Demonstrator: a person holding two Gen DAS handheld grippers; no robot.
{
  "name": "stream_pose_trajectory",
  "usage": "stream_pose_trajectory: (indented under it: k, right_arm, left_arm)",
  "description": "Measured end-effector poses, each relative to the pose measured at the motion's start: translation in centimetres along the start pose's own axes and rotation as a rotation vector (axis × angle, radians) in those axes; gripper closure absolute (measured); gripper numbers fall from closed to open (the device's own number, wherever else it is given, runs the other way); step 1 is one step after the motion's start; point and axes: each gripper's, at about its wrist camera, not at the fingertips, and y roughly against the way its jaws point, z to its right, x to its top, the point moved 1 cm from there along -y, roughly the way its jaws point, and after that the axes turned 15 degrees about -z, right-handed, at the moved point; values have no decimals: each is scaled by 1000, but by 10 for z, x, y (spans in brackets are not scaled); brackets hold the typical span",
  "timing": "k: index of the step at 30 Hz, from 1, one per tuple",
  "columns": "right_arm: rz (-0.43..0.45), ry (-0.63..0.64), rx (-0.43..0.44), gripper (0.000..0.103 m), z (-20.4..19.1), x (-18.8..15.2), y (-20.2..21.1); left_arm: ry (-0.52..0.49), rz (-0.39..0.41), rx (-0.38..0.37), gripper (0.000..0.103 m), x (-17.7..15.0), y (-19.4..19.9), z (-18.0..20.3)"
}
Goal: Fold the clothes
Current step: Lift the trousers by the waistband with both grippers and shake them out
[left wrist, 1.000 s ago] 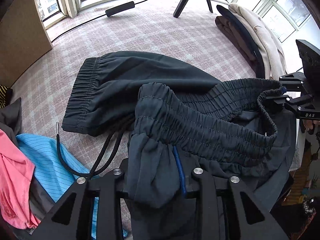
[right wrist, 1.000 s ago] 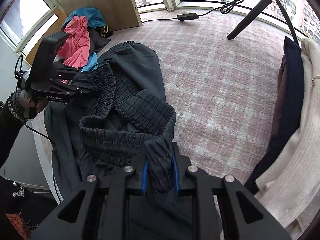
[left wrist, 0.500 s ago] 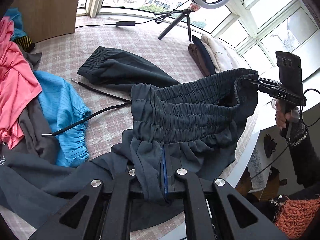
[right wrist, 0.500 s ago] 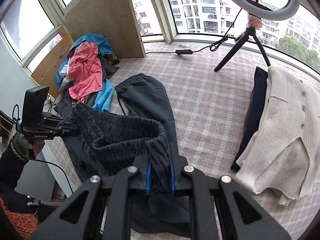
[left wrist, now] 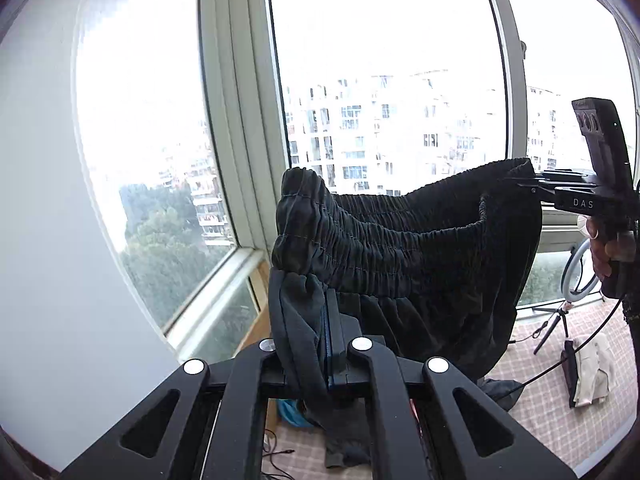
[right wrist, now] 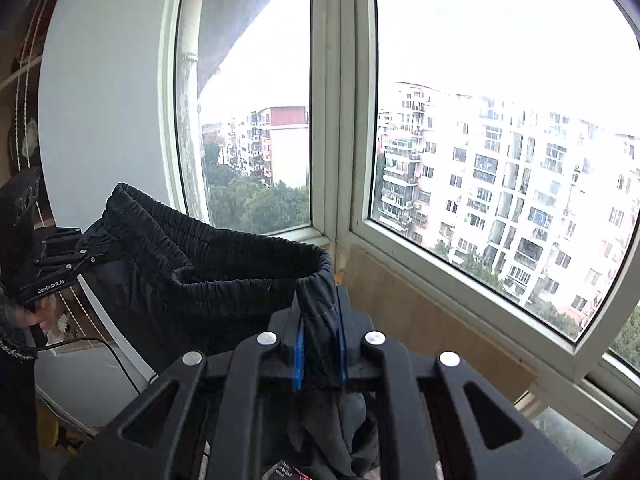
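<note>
Dark grey elastic-waist trousers (left wrist: 400, 248) hang in the air between both grippers, held by the waistband. My left gripper (left wrist: 316, 344) is shut on one end of the waistband. My right gripper (right wrist: 320, 340) is shut on the other end; the trousers (right wrist: 192, 264) stretch away to the left in its view. The right gripper also shows in the left wrist view (left wrist: 532, 188), and the left gripper in the right wrist view (right wrist: 92, 256). The trouser legs hang down out of sight.
Large windows (left wrist: 384, 120) fill both views. Far below at the lower right are the checked table surface (left wrist: 540, 408), a stack of folded clothes (left wrist: 588, 376), a ring light on a tripod (left wrist: 576, 276) and a blue garment (left wrist: 292, 416).
Both grippers have lifted the trousers high off the table and tilted up; the views now face the windows rather than the table. Both grips are unchanged.
</note>
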Motion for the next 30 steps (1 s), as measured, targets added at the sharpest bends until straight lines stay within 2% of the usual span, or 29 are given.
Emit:
stream_pose_trajectory:
  k: [1, 4, 6, 7, 11, 14, 18, 23, 27, 28, 30]
  right_arm:
    - [48, 22, 13, 92, -10, 17, 21]
    - [193, 86, 51, 92, -39, 69, 86]
    - [288, 129, 77, 91, -58, 102, 128]
    - [293, 128, 89, 91, -55, 95, 133]
    - [220, 109, 85, 91, -24, 51, 122]
    - [156, 88, 70, 91, 11, -12, 108]
    - [28, -18, 38, 91, 65, -144, 76]
    - [-139, -164, -5, 91, 128, -316, 36]
    - [-273, -281, -40, 91, 179, -452, 5]
    - [-297, -299, -66, 91, 186, -466, 7]
    - [-346, -337, -117, 91, 200, -493, 12]
  left_arm:
    - [7, 39, 43, 97, 12, 40, -5]
    - [-8, 95, 109, 97, 29, 130, 1]
    - [-28, 90, 159, 97, 25, 157, 22]
    - [-49, 85, 167, 97, 19, 164, 35]
    - [-91, 41, 52, 97, -16, 159, 93]
    - [-149, -41, -44, 97, -52, 122, 152]
    - [-228, -161, -231, 97, -123, 54, 249]
    - [-345, -373, -605, 97, -250, -44, 397]
    - [-407, -542, -800, 98, -344, -110, 508]
    - [-438, -591, -842, 98, -364, -122, 534]
    - [-525, -615, -882, 98, -392, -129, 581]
